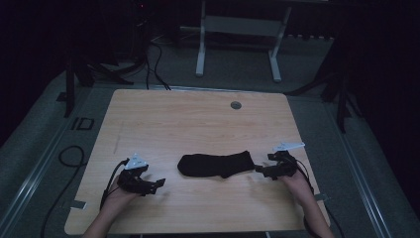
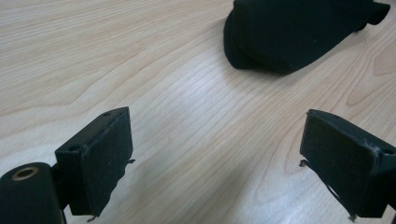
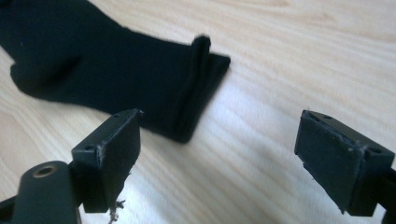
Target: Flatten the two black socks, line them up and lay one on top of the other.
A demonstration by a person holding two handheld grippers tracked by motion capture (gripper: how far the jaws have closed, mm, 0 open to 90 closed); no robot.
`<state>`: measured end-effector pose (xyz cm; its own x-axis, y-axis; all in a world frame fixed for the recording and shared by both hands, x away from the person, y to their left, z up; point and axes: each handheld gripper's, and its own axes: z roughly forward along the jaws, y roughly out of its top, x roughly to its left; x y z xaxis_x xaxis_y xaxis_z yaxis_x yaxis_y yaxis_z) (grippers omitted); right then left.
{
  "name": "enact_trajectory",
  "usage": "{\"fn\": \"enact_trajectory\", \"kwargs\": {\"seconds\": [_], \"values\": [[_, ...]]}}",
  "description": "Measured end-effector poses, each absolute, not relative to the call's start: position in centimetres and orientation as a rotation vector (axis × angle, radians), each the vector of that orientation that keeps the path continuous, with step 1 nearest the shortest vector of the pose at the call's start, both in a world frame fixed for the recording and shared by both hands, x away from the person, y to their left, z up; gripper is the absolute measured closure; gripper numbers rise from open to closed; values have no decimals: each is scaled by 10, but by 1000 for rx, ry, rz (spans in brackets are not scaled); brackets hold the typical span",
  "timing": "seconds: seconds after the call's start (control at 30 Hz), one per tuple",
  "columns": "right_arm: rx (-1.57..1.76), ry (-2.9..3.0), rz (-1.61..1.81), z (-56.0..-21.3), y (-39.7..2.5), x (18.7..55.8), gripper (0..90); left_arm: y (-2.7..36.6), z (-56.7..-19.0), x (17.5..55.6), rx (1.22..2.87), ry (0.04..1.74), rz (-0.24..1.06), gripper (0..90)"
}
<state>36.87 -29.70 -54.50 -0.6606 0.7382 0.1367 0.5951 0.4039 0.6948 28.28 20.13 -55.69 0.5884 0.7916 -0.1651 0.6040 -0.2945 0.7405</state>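
Flat black cloth sock (image 1: 216, 164) lies mid-front on light wooden table (image 1: 198, 119). Left gripper (image 1: 157, 184) low beside toe end, jaws wide apart, empty. Right gripper (image 1: 261, 169) just beside cuff end, jaws wide apart, empty.

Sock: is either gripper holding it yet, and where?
Nothing is held. The left gripper and the right gripper both have jaws open over bare table, apart from the sock.

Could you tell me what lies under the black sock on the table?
The black sock lies flat on the bare wooden table. Whatever its fabric covers is hidden.
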Motion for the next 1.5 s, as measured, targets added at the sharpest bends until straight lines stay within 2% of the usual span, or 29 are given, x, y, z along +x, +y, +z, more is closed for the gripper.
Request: {"fn": "enact_trajectory", "kwargs": {"seconds": [0.4,0.93,1.5], "values": [[1215,2439,1087,-550,-314,348,142,223,-566,266,1978,1154,294,98],[1382,2294,1122,-552,-360,312,143,242,-568,251,1939,1194,318,99],[1451,2173,1126,-556,-382,308,143,249,-569,244,1894,1192,360,99]]}}
